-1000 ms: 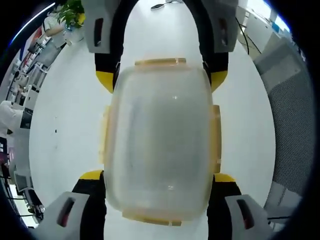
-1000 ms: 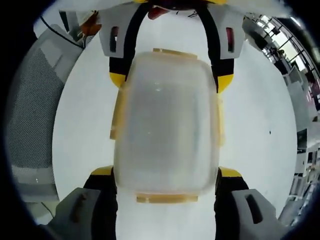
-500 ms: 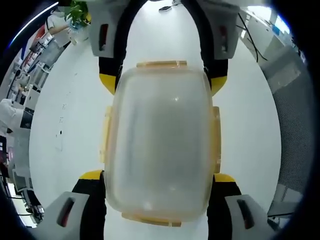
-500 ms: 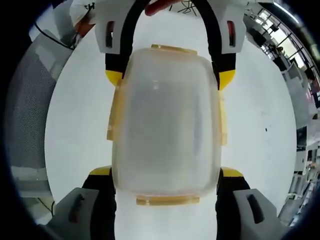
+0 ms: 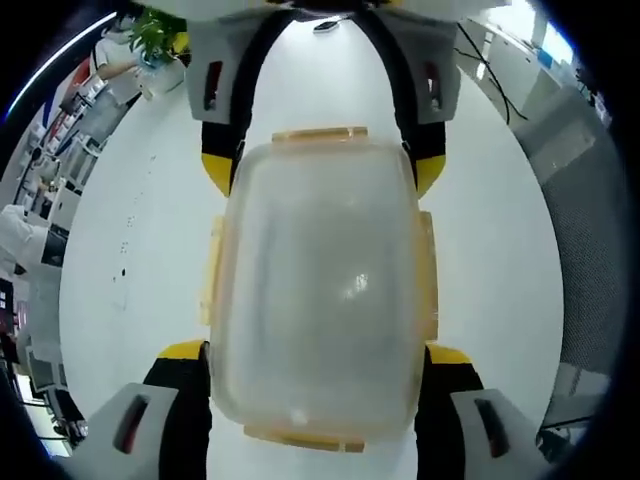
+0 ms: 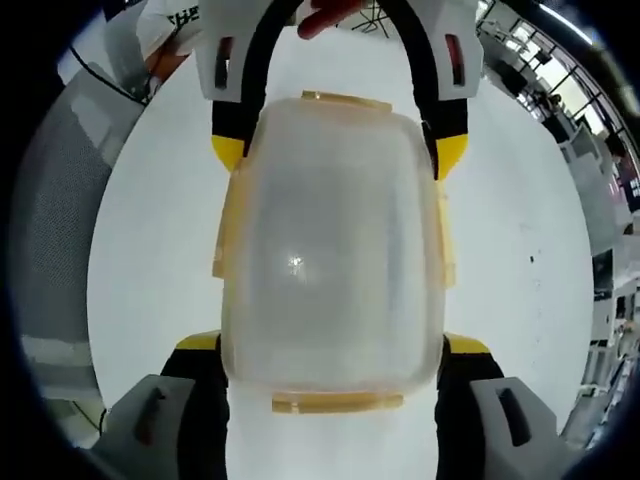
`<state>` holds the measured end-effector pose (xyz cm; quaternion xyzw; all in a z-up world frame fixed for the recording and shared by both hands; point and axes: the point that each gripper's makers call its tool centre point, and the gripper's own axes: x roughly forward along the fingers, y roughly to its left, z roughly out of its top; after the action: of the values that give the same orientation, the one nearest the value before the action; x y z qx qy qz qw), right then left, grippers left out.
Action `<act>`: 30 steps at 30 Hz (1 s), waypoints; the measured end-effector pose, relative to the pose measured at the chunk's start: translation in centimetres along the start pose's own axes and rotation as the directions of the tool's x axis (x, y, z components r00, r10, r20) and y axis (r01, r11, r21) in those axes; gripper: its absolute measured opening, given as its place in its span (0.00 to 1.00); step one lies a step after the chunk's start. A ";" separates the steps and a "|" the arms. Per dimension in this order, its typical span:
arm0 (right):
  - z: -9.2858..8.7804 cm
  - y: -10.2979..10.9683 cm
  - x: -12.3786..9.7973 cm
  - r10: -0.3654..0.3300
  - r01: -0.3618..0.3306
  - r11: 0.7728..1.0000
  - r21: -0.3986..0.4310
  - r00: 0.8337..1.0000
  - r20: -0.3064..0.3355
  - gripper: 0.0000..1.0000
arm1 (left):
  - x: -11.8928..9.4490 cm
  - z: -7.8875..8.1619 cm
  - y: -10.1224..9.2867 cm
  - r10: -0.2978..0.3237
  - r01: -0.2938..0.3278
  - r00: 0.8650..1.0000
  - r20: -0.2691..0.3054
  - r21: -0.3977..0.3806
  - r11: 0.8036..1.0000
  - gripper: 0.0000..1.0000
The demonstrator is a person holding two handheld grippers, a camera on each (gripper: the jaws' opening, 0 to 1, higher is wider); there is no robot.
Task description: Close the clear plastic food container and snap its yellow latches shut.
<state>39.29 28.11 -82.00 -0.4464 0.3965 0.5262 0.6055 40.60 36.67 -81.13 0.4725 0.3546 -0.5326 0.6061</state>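
The white worktop point(image 5: 120, 260) is under everything. The clear food container point(image 5: 320, 290) is the big thing in the middle — it sits between both your grippers, one at each end. Your left gripper point(image 5: 318, 360) grips the near end with its fingers point(image 5: 185, 355) against the sides. Your right gripper point(image 6: 330, 350) grips the other end the same way. Yellow latches point(image 5: 210, 270) run along the rim — whether they are snapped, you cannot tell.

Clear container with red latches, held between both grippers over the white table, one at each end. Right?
Not quite: the latches are yellow, as the left gripper view shows. The rest holds: the clear container sits between the left gripper and right gripper over the white table.
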 end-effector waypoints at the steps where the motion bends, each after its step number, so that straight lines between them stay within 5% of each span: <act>1: 0.0 0.0 0.0 -0.001 0.001 1.000 0.018 1.000 0.007 0.83 | 0.0 0.0 0.0 -0.001 0.002 1.000 0.007 -0.004 1.000 0.82; 7: 0.3 -0.1 -0.6 -0.063 0.045 0.988 0.147 0.991 0.116 0.80 | 0.0 0.4 0.2 0.056 -0.050 0.994 0.095 -0.071 0.996 0.82; 14: 0.0 -0.3 -1.0 -0.171 0.058 0.917 0.394 0.951 0.257 0.85 | -0.8 0.2 0.7 0.149 -0.119 0.966 0.210 -0.146 0.982 0.82; 17: -0.4 0.1 -1.1 -0.214 0.045 0.871 0.490 0.931 0.296 0.85 | -1.6 -0.1 1.0 0.216 -0.149 0.938 0.271 -0.248 0.957 0.83; 19: -0.5 0.2 -1.0 -0.229 0.047 0.859 0.510 0.925 0.302 0.85 | -1.7 -0.2 1.1 0.243 -0.153 0.922 0.300 -0.293 0.944 0.83; 21: -0.5 0.7 -0.8 -0.252 0.034 0.831 0.556 0.913 0.320 0.84 | -1.7 -0.9 0.9 0.276 -0.146 0.907 0.318 -0.378 0.914 0.82; 24: -0.3 1.3 -0.5 -0.271 0.022 0.800 0.599 0.904 0.330 0.83 | -2.3 -1.5 0.5 0.338 -0.113 0.858 0.386 -0.500 0.858 0.81; 25: -0.1 1.4 -0.5 -0.293 0.030 0.793 0.609 0.894 0.339 0.83 | -2.3 -1.7 0.1 0.345 -0.100 0.851 0.395 -0.523 0.847 0.81; 26: 0.0 1.5 -0.5 -0.302 0.030 0.788 0.616 0.889 0.343 0.83 | -2.2 -2.3 -0.4 0.353 -0.093 0.850 0.391 -0.547 0.832 0.81; 30: 0.1 2.5 0.0 -0.314 0.016 0.762 0.648 0.883 0.348 0.83 | -1.3 -3.6 -2.4 0.342 -0.101 0.866 0.365 -0.542 0.835 0.79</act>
<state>36.77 28.31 -82.26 -0.1231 0.3608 0.3926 0.8370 38.26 40.51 -81.50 0.2004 0.2736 -0.4387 0.8321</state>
